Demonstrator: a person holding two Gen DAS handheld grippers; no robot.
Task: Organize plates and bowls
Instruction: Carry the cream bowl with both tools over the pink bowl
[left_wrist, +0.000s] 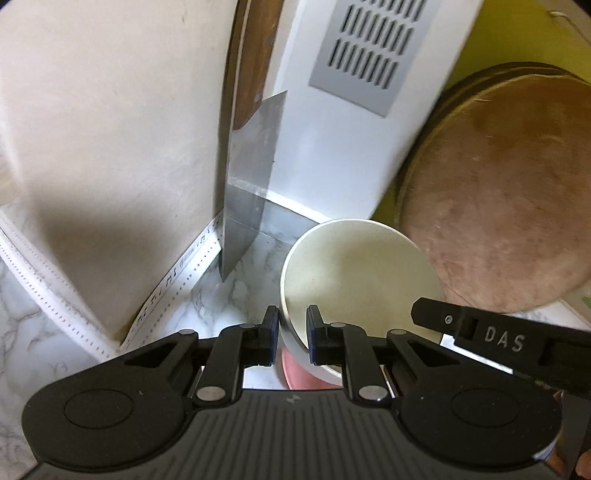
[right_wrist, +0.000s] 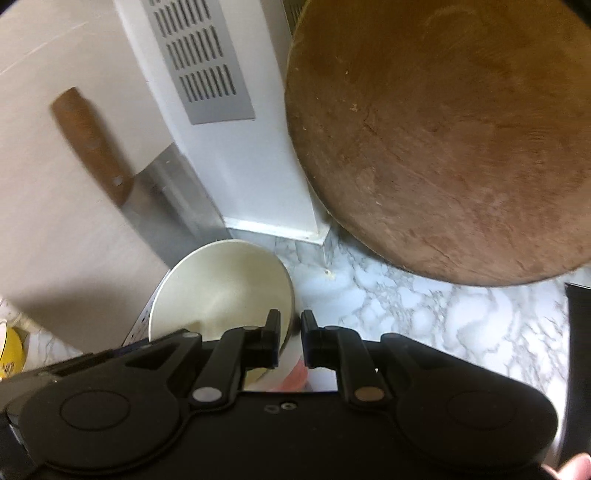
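The pink object (left_wrist: 299, 373) beneath the cream bowl (left_wrist: 354, 273) is mostly hidden.

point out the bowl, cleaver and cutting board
bowl (left_wrist: 354, 266), left wrist view, inner wall
cleaver (right_wrist: 162, 199), right wrist view, blade
cutting board (right_wrist: 443, 140), right wrist view, flat face

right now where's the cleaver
The cleaver stands on end against the beige wall, just left of the white vented appliance and behind the cream bowl.

Both grippers (left_wrist: 291, 325) (right_wrist: 290, 330) clamped, angled downward
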